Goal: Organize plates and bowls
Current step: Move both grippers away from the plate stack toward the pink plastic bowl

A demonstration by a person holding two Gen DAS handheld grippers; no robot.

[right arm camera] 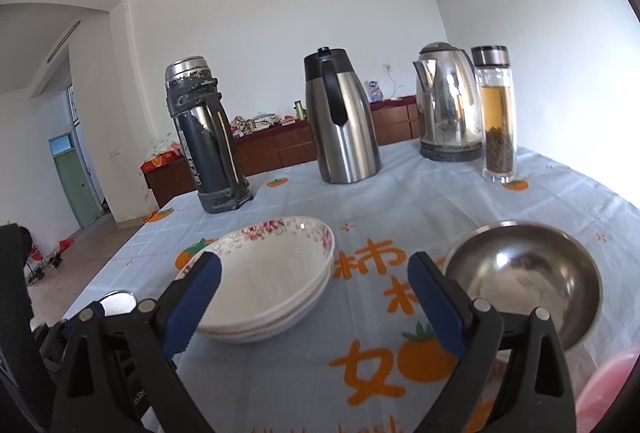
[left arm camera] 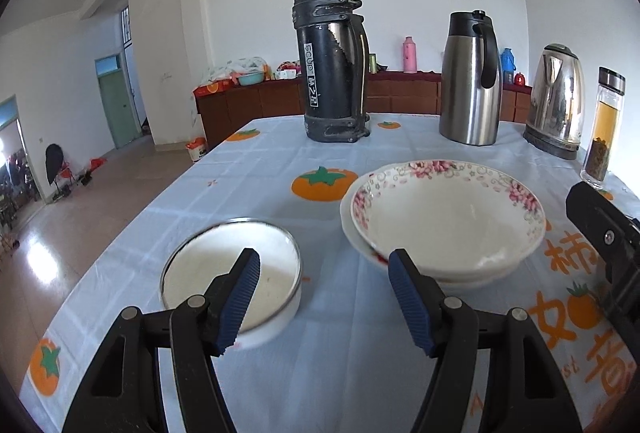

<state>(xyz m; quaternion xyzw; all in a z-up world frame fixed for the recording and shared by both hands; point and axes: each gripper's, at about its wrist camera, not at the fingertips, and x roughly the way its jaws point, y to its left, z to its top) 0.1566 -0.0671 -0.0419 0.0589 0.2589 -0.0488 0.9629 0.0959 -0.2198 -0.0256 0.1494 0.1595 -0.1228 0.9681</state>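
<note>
A stack of white floral-rimmed plates (left arm camera: 444, 221) sits mid-table; it also shows in the right wrist view (right arm camera: 276, 281). A white enamel dish with a metal rim (left arm camera: 232, 273) sits left of it, and its edge shows in the right wrist view (right arm camera: 118, 301). A steel bowl (right arm camera: 524, 273) sits right of the stack. My left gripper (left arm camera: 324, 297) is open and empty, between the dish and the stack, just in front of them. My right gripper (right arm camera: 314, 297) is open and empty, between the stack and the steel bowl. The right gripper's body shows at the left view's right edge (left arm camera: 604, 237).
At the table's far side stand a black thermos (left arm camera: 330, 61), a steel carafe (left arm camera: 472, 77), an electric kettle (left arm camera: 556, 101) and a glass tea bottle (left arm camera: 602, 129). The table's left edge (left arm camera: 120, 233) drops to the floor. Something pink (right arm camera: 612, 389) shows at the lower right.
</note>
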